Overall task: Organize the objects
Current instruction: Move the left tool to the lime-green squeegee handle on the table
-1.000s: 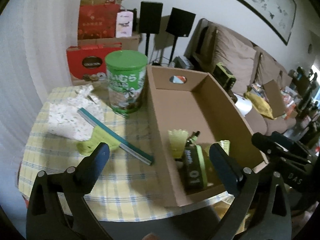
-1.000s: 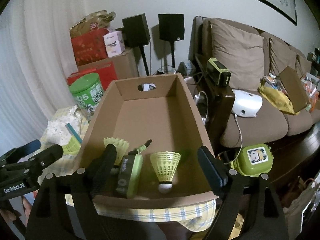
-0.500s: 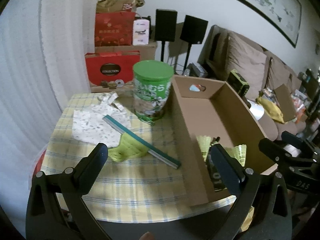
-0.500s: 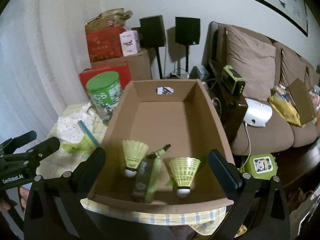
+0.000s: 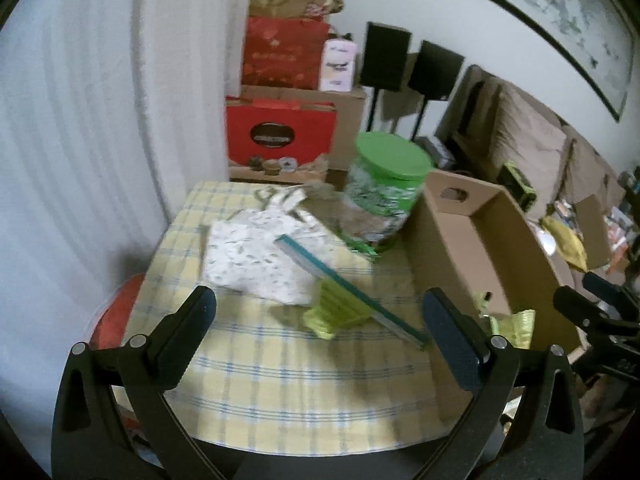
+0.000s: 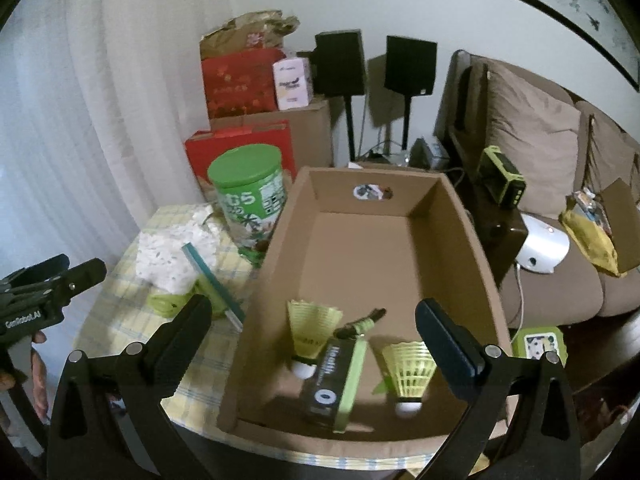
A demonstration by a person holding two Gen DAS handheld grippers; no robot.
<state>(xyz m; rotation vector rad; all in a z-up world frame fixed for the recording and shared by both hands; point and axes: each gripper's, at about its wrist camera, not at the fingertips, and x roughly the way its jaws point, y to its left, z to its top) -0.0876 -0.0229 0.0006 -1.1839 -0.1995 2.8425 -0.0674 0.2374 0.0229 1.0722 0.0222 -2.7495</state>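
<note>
An open cardboard box [image 6: 360,248] sits on the right of the checked tablecloth. Near its front wall lie two yellow-green shuttlecocks [image 6: 312,328] [image 6: 408,364] and a black-and-green case [image 6: 336,384]. My right gripper [image 6: 314,314] hovers open above that front end, holding nothing. To the left of the box [image 5: 440,248], a squeegee [image 5: 344,292] with a green handle and teal blade lies partly on a white patterned cloth [image 5: 256,256]. A green-lidded canister [image 5: 384,192] stands behind them. My left gripper [image 5: 318,306] hangs open and empty over the cloth, short of the squeegee.
Red gift boxes [image 5: 280,140] and cartons are stacked behind the table, by a white curtain. Two black speakers [image 6: 340,64] stand on poles. A brown sofa [image 6: 540,140] with clutter fills the right. The other gripper shows at each view's edge: [image 6: 52,280], [image 5: 592,308].
My left gripper has swung left, away from the box and over the squeegee side of the table. My right gripper has drawn back from the box and its jaws have widened.
</note>
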